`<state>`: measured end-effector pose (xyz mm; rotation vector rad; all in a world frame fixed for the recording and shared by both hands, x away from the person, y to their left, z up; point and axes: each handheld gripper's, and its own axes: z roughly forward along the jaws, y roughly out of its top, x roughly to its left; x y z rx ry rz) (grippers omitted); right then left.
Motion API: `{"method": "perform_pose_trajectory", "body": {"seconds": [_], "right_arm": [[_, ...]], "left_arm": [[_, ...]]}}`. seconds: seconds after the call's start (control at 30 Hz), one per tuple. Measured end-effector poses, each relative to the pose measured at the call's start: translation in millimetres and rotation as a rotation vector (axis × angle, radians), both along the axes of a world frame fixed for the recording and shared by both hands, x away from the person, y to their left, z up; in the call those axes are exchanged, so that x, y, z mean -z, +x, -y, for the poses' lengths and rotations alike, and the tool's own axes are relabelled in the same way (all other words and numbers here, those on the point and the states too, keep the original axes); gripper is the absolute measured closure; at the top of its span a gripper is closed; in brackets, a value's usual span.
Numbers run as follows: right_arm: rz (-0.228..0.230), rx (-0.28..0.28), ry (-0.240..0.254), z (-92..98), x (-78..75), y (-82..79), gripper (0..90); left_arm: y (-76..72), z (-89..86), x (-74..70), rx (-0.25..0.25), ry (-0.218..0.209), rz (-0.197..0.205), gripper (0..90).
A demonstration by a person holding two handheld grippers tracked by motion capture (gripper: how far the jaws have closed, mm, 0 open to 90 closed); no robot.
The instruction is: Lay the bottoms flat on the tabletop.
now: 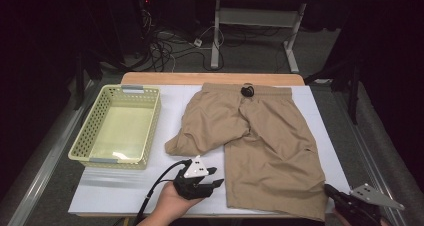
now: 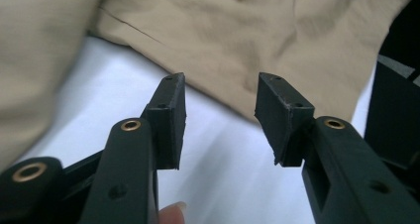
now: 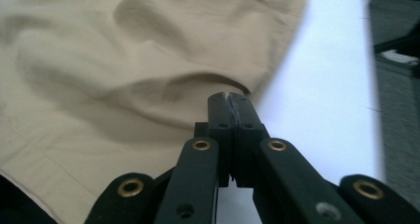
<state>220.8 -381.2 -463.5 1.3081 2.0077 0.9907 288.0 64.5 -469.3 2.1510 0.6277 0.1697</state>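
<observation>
- Shorts point(image 1: 260, 141), khaki, lie spread on the white surface point(image 1: 115, 191), one leg folded, beside the basket point(image 1: 120, 126).
- My right gripper point(image 3: 232, 101) is shut at the near hem; whether cloth is pinched, I cannot tell. A bare pinch would likely slip.
- My left gripper point(image 2: 221, 120) hangs open, empty; lifting one-sided could bunch the fabric.

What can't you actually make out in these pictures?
- Right claw, right claw view: shut, but whether a bit of the khaki shorts is pinched is unclear; the pads hide it.
- Right claw, high view: the frame's bottom corner cuts it off.
- Shorts' left leg: folded over itself, hiding its hem.
- Basket: whether anything small lies inside is too faint to tell.
- Left claw stands open over bare table.
</observation>
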Motion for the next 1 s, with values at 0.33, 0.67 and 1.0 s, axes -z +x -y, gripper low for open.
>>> {"method": "perform_pose_trajectory", "body": {"seconds": [0.33,0.67,1.0], "right_arm": [[0.019,0.056,-0.021,16.9,-4.1,-7.9,90.0],[-0.011,0.050,-0.010,17.4,2.4,-5.3,90.0],[-0.002,0.039,-0.013,17.8,2.3,-5.7,90.0]], "left_arm": [[-4.2,51.8,0.0,0.069,0.064,0.031,44.6],[17.0,81.0,11.0,0.038,0.144,-0.022,73.4],[7.9,80.3,2.2,0.066,0.093,-0.034,88.2]]}}
